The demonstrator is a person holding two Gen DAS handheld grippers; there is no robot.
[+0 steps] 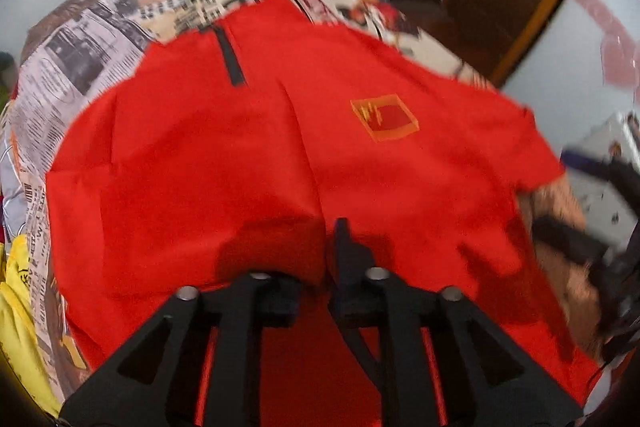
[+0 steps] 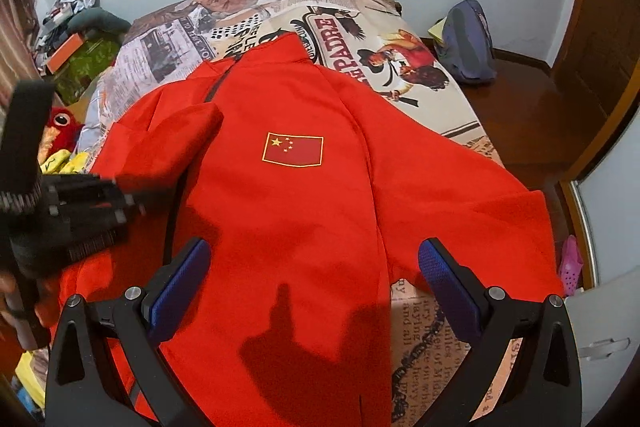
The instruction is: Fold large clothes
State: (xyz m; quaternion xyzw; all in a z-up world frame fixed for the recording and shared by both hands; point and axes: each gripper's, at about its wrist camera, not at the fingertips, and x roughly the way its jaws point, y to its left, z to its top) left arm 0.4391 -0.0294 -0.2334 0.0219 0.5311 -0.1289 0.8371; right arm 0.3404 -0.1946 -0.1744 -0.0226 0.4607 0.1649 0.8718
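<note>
Newspaper-print bedspread (image 2: 404, 59) covers the bed under a pale wall; a red zip-up jacket with a flag patch (image 2: 288, 187) lies spread across it. Only the right wrist view shows the sharp flag and the released right tongs (image 2: 314, 279) hovering low. Left tongs (image 1: 320, 259), lower centre, clench a red fold.

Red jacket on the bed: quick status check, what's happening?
Left hand-held gripper shut on the jacket's folded sleeve. Right hand-held gripper open above the red jacket. Other sleeve spread flat on the newspaper-print bedcover.
</note>
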